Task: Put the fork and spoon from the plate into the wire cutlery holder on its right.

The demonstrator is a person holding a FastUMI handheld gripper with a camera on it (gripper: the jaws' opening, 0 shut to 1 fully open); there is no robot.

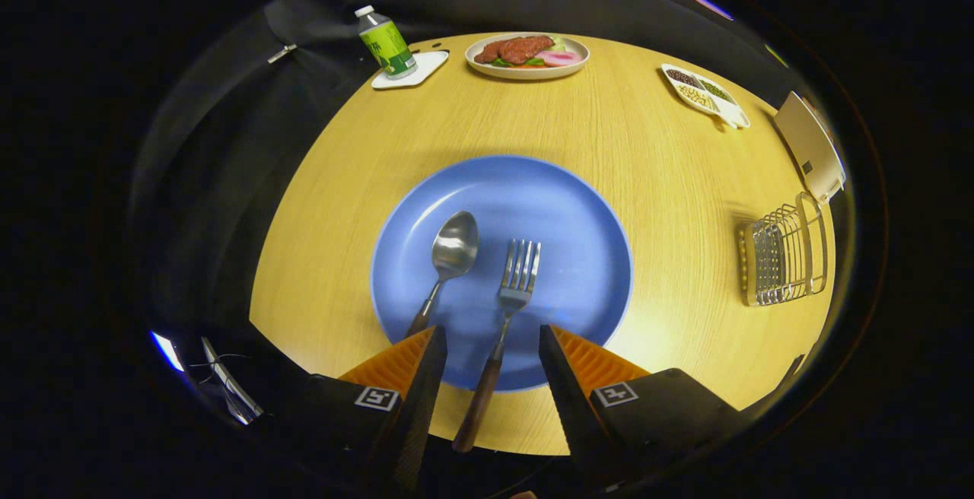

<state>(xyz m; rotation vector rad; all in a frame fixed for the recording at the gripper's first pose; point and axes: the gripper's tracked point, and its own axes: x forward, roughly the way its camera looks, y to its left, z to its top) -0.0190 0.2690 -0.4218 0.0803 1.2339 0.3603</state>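
Lining my open gripper point(491, 339) over the fork point(502, 316) on the plate point(578, 217), handle between its fingers; next I lower, close, then carry toward the holder point(784, 255).

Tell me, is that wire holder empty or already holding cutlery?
Empty. The holder has nothing inside; the spoon and fork lie on the plate, the fork's handle between the open gripper fingers.
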